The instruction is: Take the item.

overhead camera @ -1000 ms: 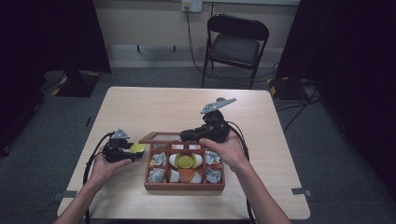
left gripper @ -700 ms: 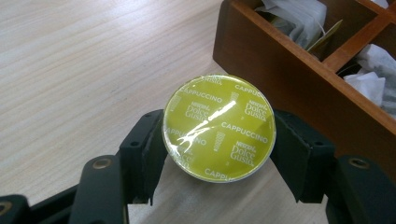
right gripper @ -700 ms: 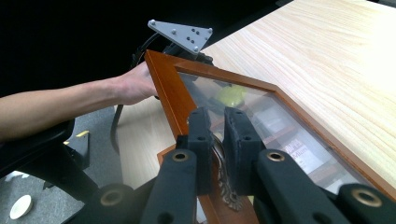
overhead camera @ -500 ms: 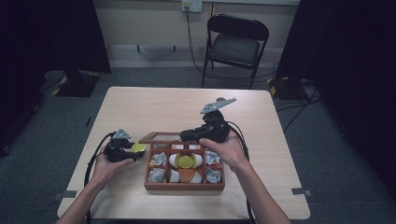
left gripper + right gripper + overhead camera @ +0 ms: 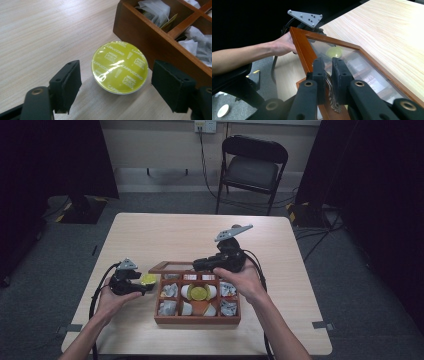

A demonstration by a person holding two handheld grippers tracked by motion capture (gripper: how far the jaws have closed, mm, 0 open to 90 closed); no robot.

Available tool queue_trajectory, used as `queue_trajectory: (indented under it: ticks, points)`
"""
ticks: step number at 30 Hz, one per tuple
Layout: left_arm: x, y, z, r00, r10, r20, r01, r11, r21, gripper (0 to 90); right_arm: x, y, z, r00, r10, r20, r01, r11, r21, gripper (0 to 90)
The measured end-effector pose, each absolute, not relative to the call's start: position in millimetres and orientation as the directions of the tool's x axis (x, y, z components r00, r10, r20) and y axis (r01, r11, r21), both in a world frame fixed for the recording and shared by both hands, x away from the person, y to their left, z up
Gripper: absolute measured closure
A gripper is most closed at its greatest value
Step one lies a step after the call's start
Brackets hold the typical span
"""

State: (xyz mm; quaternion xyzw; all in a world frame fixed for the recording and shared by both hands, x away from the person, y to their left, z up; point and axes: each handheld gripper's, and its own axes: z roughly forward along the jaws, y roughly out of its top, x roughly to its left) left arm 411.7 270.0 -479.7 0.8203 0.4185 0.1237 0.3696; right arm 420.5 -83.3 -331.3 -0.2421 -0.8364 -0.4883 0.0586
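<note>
So here's where things stand. The right gripper (image 5: 327,72) has its jaws pinched on the little metal handle (image 5: 331,96) at the front edge of the glass lid (image 5: 352,62), holding the lid propped up off the wooden box (image 5: 197,320). So the opening part looks done, and that hand is basically just the doorstop.

The left gripper (image 5: 116,87) is spread wide with nothing between the jaws. It sits on either side of a yellow-green cappuccino pod (image 5: 119,67), which rests foil-side up on the surface (image 5: 37,37), just beside the box's outer wall. Neither jaw is touching the pod as far as I can tell; there's a visible gap on both sides.

Inside the box, the high view shows another yellow pod (image 5: 198,293) in the middle compartment, with white pods and wrapped tea bags (image 5: 197,45) in the sections around it.

My guess: either this pod is about to be picked up and dropped in, or it has just been set down outside. Can't tell which from this alone. If it's going in, what's left is closing on it, lifting it over the wall, placing it, then lowering the lid.
</note>
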Motion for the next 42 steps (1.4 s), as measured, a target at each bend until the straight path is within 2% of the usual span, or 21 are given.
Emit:
queue_trajectory:
  ticks: [17, 25, 29, 33, 37, 42]
  points:
    - [386, 286, -464, 0.628, 0.773, -0.095, 0.583, -0.386, 0.715, 18.6, 421, -84, -332, -0.877, 0.345, 0.334, 0.46, 0.406, 0.789, 81.6]
    - [370, 301, -473, 0.591, 0.801, -0.099, 0.629, -0.381, 0.677, 20.0, 420, -83, -331, -0.879, 0.347, 0.328, 0.456, 0.408, 0.791, 81.6]
    - [367, 313, -482, 0.557, 0.827, -0.075, 0.633, -0.365, 0.683, 20.7, 420, -83, -331, -0.88, 0.348, 0.323, 0.454, 0.411, 0.791, 81.6]
    - [369, 320, -496, 0.517, 0.856, -0.027, 0.663, -0.38, 0.646, 20.6, 419, -83, -331, -0.882, 0.348, 0.318, 0.449, 0.418, 0.79, 81.6]
    - [368, 322, -500, 0.518, 0.855, -0.026, 0.656, -0.377, 0.654, 17.5, 417, -82, -332, -0.884, 0.348, 0.314, 0.446, 0.424, 0.788, 81.6]
    - [362, 324, -506, 0.515, 0.857, -0.025, 0.615, -0.349, 0.708, 14.4, 416, -82, -332, -0.886, 0.346, 0.31, 0.443, 0.428, 0.788, 81.6]
